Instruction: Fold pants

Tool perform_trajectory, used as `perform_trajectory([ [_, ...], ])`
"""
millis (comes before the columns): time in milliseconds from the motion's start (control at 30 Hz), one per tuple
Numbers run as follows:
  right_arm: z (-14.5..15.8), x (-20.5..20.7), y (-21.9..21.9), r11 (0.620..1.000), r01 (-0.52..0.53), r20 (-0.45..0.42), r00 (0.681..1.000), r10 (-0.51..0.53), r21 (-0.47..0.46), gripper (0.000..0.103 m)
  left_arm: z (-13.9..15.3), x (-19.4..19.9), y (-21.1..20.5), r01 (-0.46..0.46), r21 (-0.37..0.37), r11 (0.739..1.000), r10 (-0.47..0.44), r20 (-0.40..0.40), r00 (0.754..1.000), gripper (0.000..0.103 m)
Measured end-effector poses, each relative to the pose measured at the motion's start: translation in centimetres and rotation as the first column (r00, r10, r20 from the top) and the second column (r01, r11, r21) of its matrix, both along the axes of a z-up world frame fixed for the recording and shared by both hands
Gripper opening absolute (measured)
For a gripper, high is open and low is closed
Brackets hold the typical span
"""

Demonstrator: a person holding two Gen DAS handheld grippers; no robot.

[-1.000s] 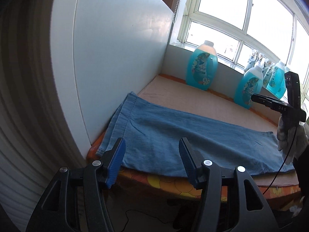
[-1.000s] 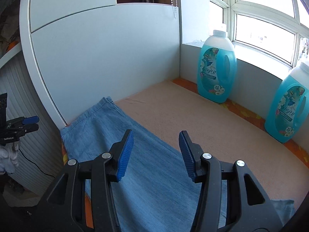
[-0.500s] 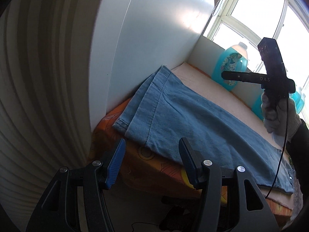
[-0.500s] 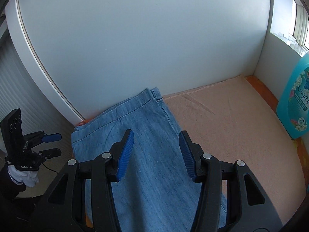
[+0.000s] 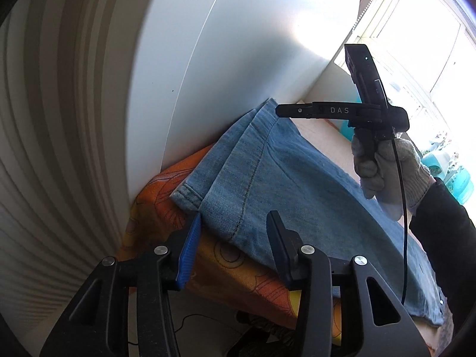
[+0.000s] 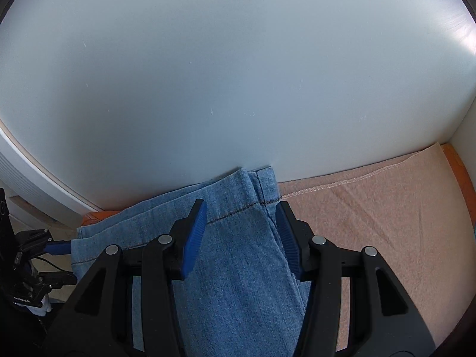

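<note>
Blue jeans [image 5: 282,178] lie flat, folded lengthwise, with the leg hems against the white panel. My left gripper [image 5: 233,229] is at the near hem corner, which hangs over the edge. Its jaws are closing with that corner between them, and the pads do not press on the denim. My right gripper [image 6: 241,220] hovers open just over the far hem corner [image 6: 261,187], with denim [image 6: 238,267] under its fingers. In the left wrist view the right gripper [image 5: 309,110] is held by a gloved hand [image 5: 386,172]. In the right wrist view the left gripper [image 6: 59,263] shows at the left edge.
A beige towel [image 6: 372,223] covers the surface over an orange patterned cloth [image 5: 238,270]. A white panel [image 6: 238,74] stands right behind the hems. Teal detergent bottles [image 5: 458,178] stand by the window [image 5: 416,44]. A ribbed white shutter [image 5: 59,148] is on the left.
My left gripper came down to the near hem corner and its jaws narrowed. My right gripper swept along the jeans to the hem end and sank toward the far corner.
</note>
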State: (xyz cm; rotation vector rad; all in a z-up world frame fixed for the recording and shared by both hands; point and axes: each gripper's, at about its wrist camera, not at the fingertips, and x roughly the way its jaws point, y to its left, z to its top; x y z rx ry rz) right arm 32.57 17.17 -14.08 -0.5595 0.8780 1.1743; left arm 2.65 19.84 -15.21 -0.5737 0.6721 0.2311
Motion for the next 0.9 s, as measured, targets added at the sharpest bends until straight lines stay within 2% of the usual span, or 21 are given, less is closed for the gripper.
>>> perform_trajectory([
  [33,-0.4,0.0,0.2,1.0,0.002,0.001,1.0,-0.002,-0.005,0.05,0.0,0.0,-0.1,-0.003,0.011,1.0,0.003,-0.001,1.0,0.039],
  [100,-1.0,-0.1,0.6,1.0,-0.004,-0.022,1.0,0.003,-0.015,0.033,0.2,-0.3,-0.2,-0.007,0.029,1.0,0.007,-0.001,1.0,0.027],
  [133,-1.2,-0.3,0.7,1.0,-0.003,-0.026,1.0,0.003,-0.02,0.02,0.3,-0.4,-0.1,-0.01,0.032,0.999,0.01,0.001,1.0,0.026],
  [200,-1.2,-0.9,0.7,1.0,-0.005,0.014,1.0,0.005,-0.026,0.017,0.4,-0.6,0.0,-0.016,0.039,0.999,0.016,0.01,1.0,0.022],
  [267,-0.9,-1.4,0.5,1.0,-0.003,0.042,0.999,0.004,-0.022,0.009,0.8,-0.9,-0.1,-0.022,0.052,0.998,0.021,0.025,0.999,0.019],
  [300,-0.6,-1.5,0.3,1.0,0.001,0.046,0.999,0.0,-0.013,0.007,1.0,-1.0,0.0,-0.029,0.06,0.998,0.027,0.031,0.999,0.016],
  [467,1.3,-2.0,0.0,0.998,0.037,0.105,0.994,-0.042,0.043,0.005,1.2,0.0,0.6,-0.036,0.089,0.995,0.032,0.048,0.998,0.013],
  [633,0.2,-1.5,0.8,0.997,0.062,0.086,0.994,-0.065,0.036,0.005,0.3,0.6,0.8,-0.036,0.117,0.992,0.036,0.0,0.999,0.013],
  [667,-0.1,-1.5,0.8,0.997,0.067,0.081,0.994,-0.07,0.034,0.005,0.3,0.7,0.6,-0.029,0.141,0.99,0.032,-0.014,0.999,0.013],
  [767,-0.2,-1.5,0.6,0.996,0.078,0.064,0.995,-0.08,0.031,0.005,0.9,0.8,0.1,-0.025,0.19,0.981,0.033,-0.04,0.999,0.016],
  [900,0.4,-1.6,0.5,0.996,0.084,0.065,0.994,-0.087,0.042,0.005,1.6,0.6,0.1,-0.034,0.199,0.979,0.043,-0.039,0.998,0.016],
])
